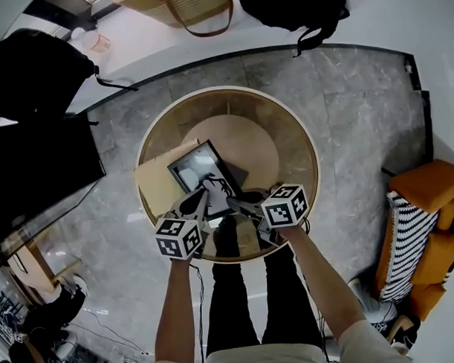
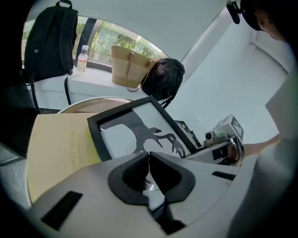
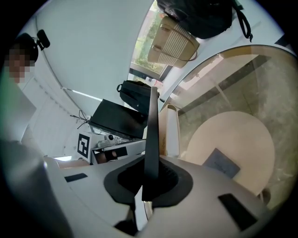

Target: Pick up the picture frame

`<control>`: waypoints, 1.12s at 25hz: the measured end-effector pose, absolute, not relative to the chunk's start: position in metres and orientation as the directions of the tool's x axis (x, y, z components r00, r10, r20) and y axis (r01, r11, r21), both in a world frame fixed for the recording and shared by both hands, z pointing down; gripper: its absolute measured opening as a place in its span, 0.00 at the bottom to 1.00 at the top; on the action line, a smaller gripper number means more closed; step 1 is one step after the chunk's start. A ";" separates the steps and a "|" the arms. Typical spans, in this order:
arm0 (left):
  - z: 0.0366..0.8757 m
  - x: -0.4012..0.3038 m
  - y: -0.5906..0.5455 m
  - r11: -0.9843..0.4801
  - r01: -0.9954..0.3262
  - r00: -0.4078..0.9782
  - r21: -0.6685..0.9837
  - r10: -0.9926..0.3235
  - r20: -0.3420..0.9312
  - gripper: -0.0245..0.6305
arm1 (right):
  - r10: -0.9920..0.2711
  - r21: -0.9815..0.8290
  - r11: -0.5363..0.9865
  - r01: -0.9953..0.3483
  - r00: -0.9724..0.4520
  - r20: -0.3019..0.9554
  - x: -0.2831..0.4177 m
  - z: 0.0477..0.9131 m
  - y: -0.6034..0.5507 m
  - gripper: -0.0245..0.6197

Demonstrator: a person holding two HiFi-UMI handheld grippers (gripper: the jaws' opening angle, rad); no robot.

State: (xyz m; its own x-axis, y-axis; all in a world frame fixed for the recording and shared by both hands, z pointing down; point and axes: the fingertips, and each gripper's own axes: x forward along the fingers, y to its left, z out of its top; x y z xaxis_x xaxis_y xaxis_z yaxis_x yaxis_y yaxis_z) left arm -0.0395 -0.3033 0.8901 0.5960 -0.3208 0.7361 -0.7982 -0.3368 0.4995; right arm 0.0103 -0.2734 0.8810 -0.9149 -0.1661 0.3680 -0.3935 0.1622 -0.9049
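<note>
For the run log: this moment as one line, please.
right gripper: shut on picture frame | left gripper: shut, at its edge

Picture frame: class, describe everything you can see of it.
The picture frame is thin, black-edged, holding a white print of a black antlered silhouette. It tilts over the round glass table and a tan board. The right gripper clamps its edge; the left gripper, jaws together, sits at its near edge.

Lounge-like room, grey marble floor (image 1: 351,106), round glass table (image 1: 315,163), orange armchair (image 1: 428,181), straw tote (image 1: 180,6) on window ledge (image 1: 229,39)
</note>
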 end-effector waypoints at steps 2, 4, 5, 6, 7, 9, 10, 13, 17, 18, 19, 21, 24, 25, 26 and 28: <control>0.887 -0.039 -0.301 -0.352 -0.794 0.599 0.496 -0.311 0.738 0.07 | -0.183 -0.901 0.157 -0.405 -0.908 0.377 0.010 0.875 -0.272 0.12; 0.884 -0.037 -0.299 -0.359 -0.795 0.595 0.488 -0.305 0.744 0.07 | -0.188 -0.891 0.166 -0.423 -0.900 0.392 0.010 0.870 -0.269 0.11; 0.882 -0.037 -0.298 -0.359 -0.798 0.590 0.484 -0.306 0.747 0.07 | -0.188 -0.885 0.172 -0.433 -0.896 0.402 0.010 0.867 -0.268 0.11; 0.881 -0.036 -0.297 -0.355 -0.802 0.585 0.480 -0.307 0.751 0.07 | -0.187 -0.878 0.177 -0.445 -0.891 0.414 0.010 0.865 -0.267 0.11; 0.880 -0.037 -0.296 -0.351 -0.806 0.580 0.477 -0.306 0.755 0.07 | -0.185 -0.870 0.181 -0.459 -0.885 0.428 0.009 0.863 -0.266 0.11; 0.878 -0.039 -0.294 -0.344 -0.812 0.571 0.472 -0.300 0.764 0.07 | -0.181 -0.856 0.182 -0.485 -0.872 0.455 0.007 0.859 -0.267 0.11; 0.876 -0.041 -0.293 -0.340 -0.815 0.567 0.470 -0.299 0.767 0.07 | -0.180 -0.850 0.178 -0.496 -0.866 0.467 0.006 0.857 -0.268 0.11; 0.864 -0.045 -0.294 -0.319 -0.824 0.557 0.467 -0.310 0.770 0.07 | -0.189 -0.836 0.158 -0.525 -0.847 0.496 0.008 0.849 -0.271 0.11; 0.842 -0.051 -0.285 -0.316 -0.830 0.548 0.459 -0.316 0.774 0.07 | -0.204 -0.821 0.130 -0.557 -0.825 0.527 0.016 0.834 -0.267 0.11; 0.836 -0.053 -0.283 -0.315 -0.832 0.546 0.457 -0.316 0.776 0.07 | -0.204 -0.816 0.128 -0.564 -0.820 0.534 0.018 0.829 -0.266 0.11; 0.829 -0.054 -0.282 -0.313 -0.833 0.545 0.456 -0.320 0.775 0.07 | -0.205 -0.812 0.126 -0.569 -0.816 0.540 0.019 0.824 -0.265 0.11; 0.816 -0.057 -0.280 -0.308 -0.835 0.543 0.456 -0.332 0.771 0.07 | -0.212 -0.807 0.123 -0.578 -0.810 0.547 0.020 0.813 -0.265 0.11; 0.798 -0.061 -0.277 -0.301 -0.837 0.542 0.457 -0.348 0.765 0.07 | -0.226 -0.801 0.124 -0.586 -0.802 0.552 0.017 0.796 -0.265 0.11; 0.793 -0.061 -0.276 -0.299 -0.838 0.542 0.457 -0.353 0.762 0.07 | -0.229 -0.800 0.124 -0.587 -0.802 0.552 0.016 0.790 -0.265 0.11; 0.788 -0.061 -0.275 -0.297 -0.838 0.543 0.458 -0.358 0.760 0.07 | -0.233 -0.800 0.125 -0.587 -0.801 0.552 0.016 0.784 -0.266 0.11; 0.776 -0.061 -0.273 -0.296 -0.838 0.543 0.459 -0.367 0.755 0.07 | -0.242 -0.796 0.129 -0.592 -0.797 0.553 0.014 0.770 -0.266 0.11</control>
State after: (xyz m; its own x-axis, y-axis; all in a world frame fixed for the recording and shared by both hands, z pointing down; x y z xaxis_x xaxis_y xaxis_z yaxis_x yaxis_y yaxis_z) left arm -0.0613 -0.2729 0.7757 0.5435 -0.3674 0.7548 -0.8377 -0.2957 0.4592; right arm 0.0139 -0.2659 0.7696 -0.7971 -0.2416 0.5535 -0.5916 0.1286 -0.7959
